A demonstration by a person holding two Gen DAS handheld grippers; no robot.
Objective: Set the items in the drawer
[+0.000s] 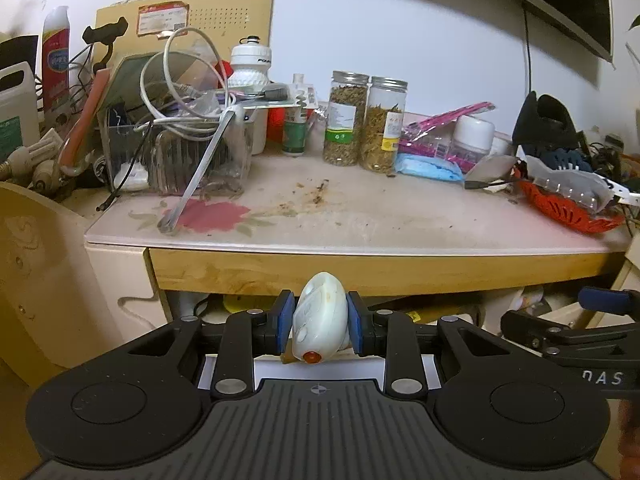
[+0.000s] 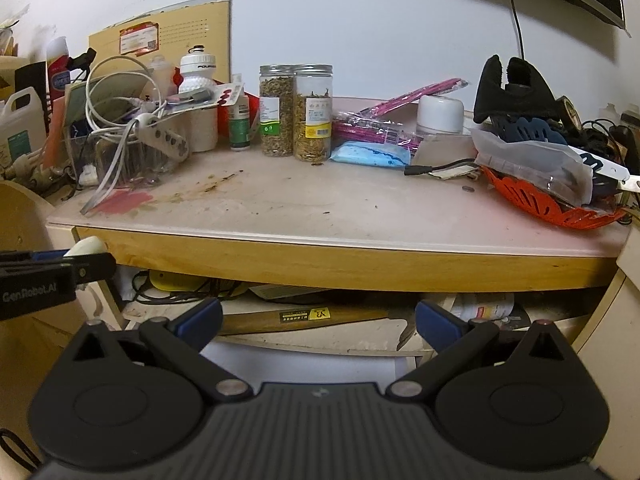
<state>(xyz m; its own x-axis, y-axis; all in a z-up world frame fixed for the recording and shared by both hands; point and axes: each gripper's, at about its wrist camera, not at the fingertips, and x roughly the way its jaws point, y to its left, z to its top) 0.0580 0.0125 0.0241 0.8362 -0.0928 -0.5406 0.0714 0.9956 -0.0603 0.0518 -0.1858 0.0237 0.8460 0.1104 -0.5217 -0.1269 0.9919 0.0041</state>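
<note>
My left gripper [image 1: 320, 322] is shut on a white oval device with an orange button [image 1: 318, 320], held in front of the desk's wooden front edge [image 1: 360, 272], above the open drawer [image 2: 320, 344]. My right gripper [image 2: 318, 320] is open and empty, just above the drawer, where a wooden-handled hammer [image 2: 304, 316], a yellow object [image 2: 172, 281] and cables lie. The left gripper and the white device's tip [image 2: 86, 248] show at the left edge of the right wrist view. The right gripper's fingers [image 1: 600, 300] show at the right of the left wrist view.
The desk top [image 1: 380, 208] carries two jars of dried herbs [image 1: 366, 120], a clear box with cables and a power strip [image 1: 180, 136], a blue pack [image 1: 428, 166], a pink bag [image 1: 440, 128], a white jar [image 1: 474, 136] and a red basket [image 1: 568, 204]. A cabinet [image 1: 48, 264] stands left.
</note>
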